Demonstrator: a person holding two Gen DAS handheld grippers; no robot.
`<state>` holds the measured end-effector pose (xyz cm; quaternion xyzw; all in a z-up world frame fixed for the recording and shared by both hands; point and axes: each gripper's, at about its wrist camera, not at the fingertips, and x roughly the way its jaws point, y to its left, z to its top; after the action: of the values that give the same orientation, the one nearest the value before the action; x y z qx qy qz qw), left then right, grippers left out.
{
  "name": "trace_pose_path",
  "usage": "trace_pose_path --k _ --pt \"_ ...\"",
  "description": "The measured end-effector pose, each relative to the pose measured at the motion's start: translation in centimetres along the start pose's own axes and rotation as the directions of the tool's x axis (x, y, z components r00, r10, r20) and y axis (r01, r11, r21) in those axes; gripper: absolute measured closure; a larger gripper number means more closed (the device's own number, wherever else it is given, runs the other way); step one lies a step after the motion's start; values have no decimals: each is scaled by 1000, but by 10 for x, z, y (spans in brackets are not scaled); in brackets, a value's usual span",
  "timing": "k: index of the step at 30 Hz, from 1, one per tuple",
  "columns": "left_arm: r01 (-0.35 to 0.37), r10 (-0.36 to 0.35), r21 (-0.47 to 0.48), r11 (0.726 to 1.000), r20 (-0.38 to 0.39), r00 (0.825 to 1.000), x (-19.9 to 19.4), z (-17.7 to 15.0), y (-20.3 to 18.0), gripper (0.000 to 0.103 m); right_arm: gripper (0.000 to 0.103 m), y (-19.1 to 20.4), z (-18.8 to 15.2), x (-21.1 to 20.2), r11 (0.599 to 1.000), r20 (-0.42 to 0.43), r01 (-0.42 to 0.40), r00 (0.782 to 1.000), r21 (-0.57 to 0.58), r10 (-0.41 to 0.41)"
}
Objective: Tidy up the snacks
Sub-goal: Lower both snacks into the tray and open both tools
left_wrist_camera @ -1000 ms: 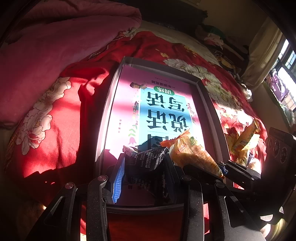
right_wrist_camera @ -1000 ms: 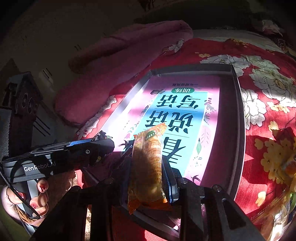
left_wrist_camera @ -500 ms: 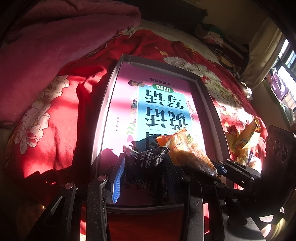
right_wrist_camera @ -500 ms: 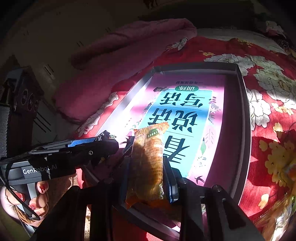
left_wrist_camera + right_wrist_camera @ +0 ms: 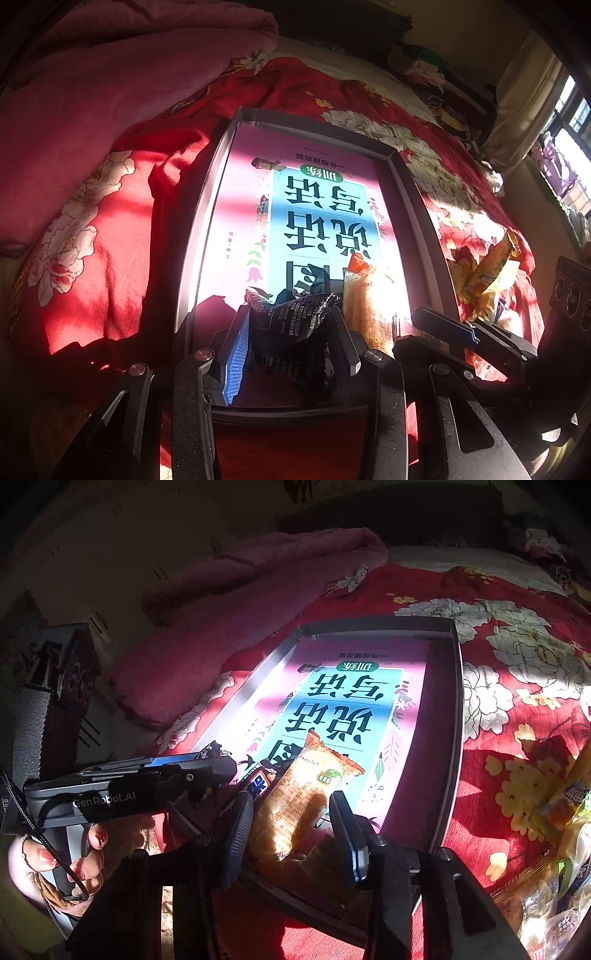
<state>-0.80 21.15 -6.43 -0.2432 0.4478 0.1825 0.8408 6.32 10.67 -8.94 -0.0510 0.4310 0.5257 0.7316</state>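
A: What are the tools doing?

B: The left tool (image 5: 288, 336) pinches a black snack packet (image 5: 295, 328) over the tray's (image 5: 456, 716) near end. The right tool (image 5: 291, 827) has just been opening; the orange snack packet (image 5: 306, 794) lies between its parted fingers, on the book (image 5: 332, 709) in the tray.

A: And beyond the tray?

B: More snacks (image 5: 561, 812) sit on the red floral bedspread (image 5: 517, 686), right of the tray.

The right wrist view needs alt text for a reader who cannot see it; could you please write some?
The right tool has just opened around an orange snack packet lying in a grey tray on a red floral bedspread. The left tool reaches in from the left.
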Motion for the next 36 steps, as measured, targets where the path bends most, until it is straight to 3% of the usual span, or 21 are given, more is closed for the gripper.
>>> trace_pose_path --k 25,36 --pt "16 -16 24 1000 -17 1000 0 0 -9 55 53 -7 -5 -23 999 37 30 999 15 -30" --pt "19 -19 44 999 -11 1000 -4 0 -16 46 43 -7 -6 -27 998 52 59 997 15 -60"
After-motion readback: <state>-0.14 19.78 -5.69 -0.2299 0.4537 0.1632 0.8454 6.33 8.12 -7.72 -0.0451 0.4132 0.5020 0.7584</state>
